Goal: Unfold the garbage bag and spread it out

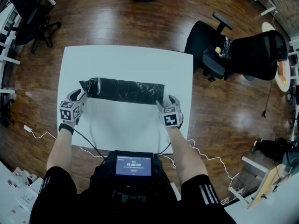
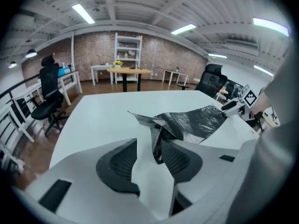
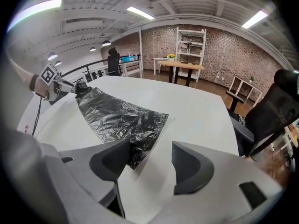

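A black garbage bag [image 1: 126,91] lies as a long flat strip across the middle of the white table [image 1: 126,59]. My left gripper [image 1: 83,96] is at the bag's left end. In the left gripper view the jaws [image 2: 147,148] stand apart, and a crumpled, raised corner of the bag [image 2: 159,134] hangs against the inner face of the right jaw. My right gripper [image 1: 164,101] is at the bag's right end. In the right gripper view it [image 3: 150,148] is open, with the bag's corner [image 3: 135,153] flat on the table beside the left jaw.
Black office chairs [image 1: 243,50] stand right of the table and another chair [image 1: 32,17] stands at the far left. White cables [image 1: 205,157] run over the wooden floor near my feet. A small screen [image 1: 134,164] sits at my chest.
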`<action>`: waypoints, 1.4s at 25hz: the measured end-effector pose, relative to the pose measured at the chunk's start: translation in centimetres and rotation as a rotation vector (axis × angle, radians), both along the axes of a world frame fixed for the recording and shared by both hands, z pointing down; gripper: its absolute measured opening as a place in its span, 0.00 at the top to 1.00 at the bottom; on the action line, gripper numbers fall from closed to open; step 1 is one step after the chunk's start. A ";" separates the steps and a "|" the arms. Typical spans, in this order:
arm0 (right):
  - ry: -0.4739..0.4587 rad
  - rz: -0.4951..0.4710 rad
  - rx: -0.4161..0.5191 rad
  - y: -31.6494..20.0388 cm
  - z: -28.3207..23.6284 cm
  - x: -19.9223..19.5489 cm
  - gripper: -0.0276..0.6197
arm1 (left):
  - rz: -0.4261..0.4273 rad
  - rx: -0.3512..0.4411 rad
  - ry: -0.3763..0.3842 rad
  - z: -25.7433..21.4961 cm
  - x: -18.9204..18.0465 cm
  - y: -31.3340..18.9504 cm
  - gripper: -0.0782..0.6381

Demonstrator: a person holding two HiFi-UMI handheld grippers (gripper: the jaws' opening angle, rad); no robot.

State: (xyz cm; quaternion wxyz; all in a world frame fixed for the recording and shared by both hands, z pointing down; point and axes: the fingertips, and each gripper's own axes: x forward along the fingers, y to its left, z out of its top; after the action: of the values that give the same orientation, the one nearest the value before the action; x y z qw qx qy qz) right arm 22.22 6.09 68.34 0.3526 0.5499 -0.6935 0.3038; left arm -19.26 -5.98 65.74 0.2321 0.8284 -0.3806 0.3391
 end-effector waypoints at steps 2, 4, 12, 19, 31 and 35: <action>-0.005 0.002 0.001 0.0 0.0 -0.1 0.50 | -0.045 -0.010 0.026 -0.2 -0.9 -0.3 0.66; -0.005 0.003 0.001 0.0 0.0 0.0 0.50 | -0.105 -0.021 0.053 -0.4 -1.9 -0.7 0.66; -0.006 -0.006 0.010 0.0 -0.1 0.0 0.50 | -0.194 -0.089 -0.034 0.9 -4.8 -0.7 0.66; -0.073 0.025 0.024 0.0 0.1 0.6 0.50 | -0.219 -0.089 0.005 0.2 -4.9 -0.2 0.66; -0.098 0.060 0.115 1.2 -1.7 3.1 0.50 | -0.115 0.170 -0.040 -7.6 -3.2 -0.7 0.69; -0.112 0.047 0.136 1.0 -2.4 2.8 0.50 | -0.044 0.176 -0.040 -7.5 -0.2 -0.9 0.71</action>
State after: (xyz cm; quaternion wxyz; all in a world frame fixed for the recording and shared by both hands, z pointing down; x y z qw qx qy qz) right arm 25.00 7.07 65.96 0.2679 0.5711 -0.7179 0.2943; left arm -19.45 -6.86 58.21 0.1582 0.8301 -0.4315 0.3157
